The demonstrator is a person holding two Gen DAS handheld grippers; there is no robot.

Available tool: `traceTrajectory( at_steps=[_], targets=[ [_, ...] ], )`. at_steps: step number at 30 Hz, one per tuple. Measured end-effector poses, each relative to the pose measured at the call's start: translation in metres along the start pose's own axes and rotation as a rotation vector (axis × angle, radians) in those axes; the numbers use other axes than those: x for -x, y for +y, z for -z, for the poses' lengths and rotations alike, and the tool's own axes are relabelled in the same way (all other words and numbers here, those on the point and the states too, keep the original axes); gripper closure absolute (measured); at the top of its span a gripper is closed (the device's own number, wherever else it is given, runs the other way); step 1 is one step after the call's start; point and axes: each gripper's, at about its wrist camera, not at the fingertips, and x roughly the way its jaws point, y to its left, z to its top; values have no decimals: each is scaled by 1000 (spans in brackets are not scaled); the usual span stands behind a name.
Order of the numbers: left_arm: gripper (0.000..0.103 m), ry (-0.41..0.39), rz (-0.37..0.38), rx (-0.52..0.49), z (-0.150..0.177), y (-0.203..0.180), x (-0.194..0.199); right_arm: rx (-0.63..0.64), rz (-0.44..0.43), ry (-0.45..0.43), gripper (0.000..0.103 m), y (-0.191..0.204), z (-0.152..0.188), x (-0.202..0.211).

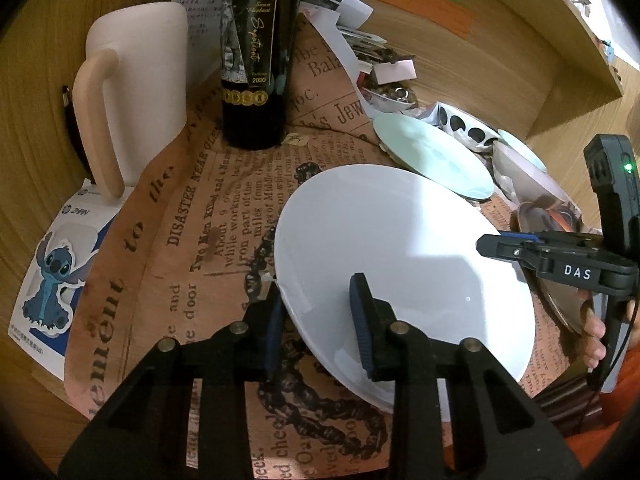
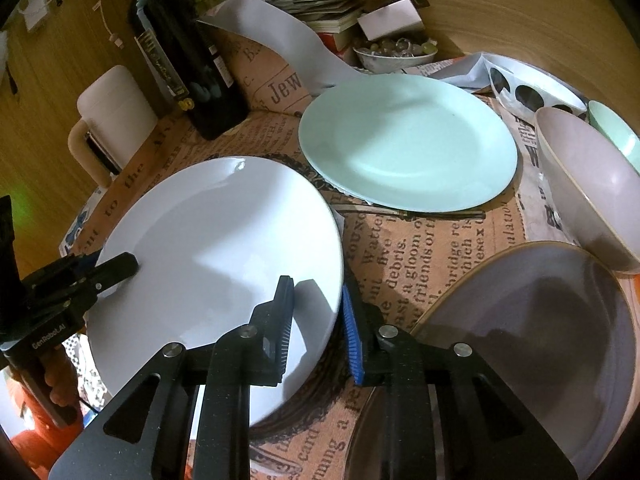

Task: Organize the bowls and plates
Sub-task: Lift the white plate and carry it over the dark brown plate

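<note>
A large white plate lies over the newsprint cloth, held at two opposite edges. My left gripper is shut on its rim, one blue pad below the edge and one on top. My right gripper is shut on the opposite rim in the same way. Each gripper shows in the other's view: the right gripper at the plate's right edge, the left gripper at its left edge. A mint plate lies behind, and a grey-brown plate sits to the right.
A pinkish bowl, a mint bowl and a spotted bowl stand at the right. A dark wine bottle and a white jug stand at the back left. Papers and a small dish of beads crowd the back.
</note>
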Motion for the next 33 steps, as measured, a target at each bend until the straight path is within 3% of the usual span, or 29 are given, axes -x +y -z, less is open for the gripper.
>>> traceTrajectory(
  at_steps=[16,33],
  targets=[
    [71,-34,-53,25,0,-12,9,-18,30,-83,81,0,7,13],
    [71,-79,-19,10,-17,-43,20,-76,23,-192,81,-16,15,51]
  ],
)
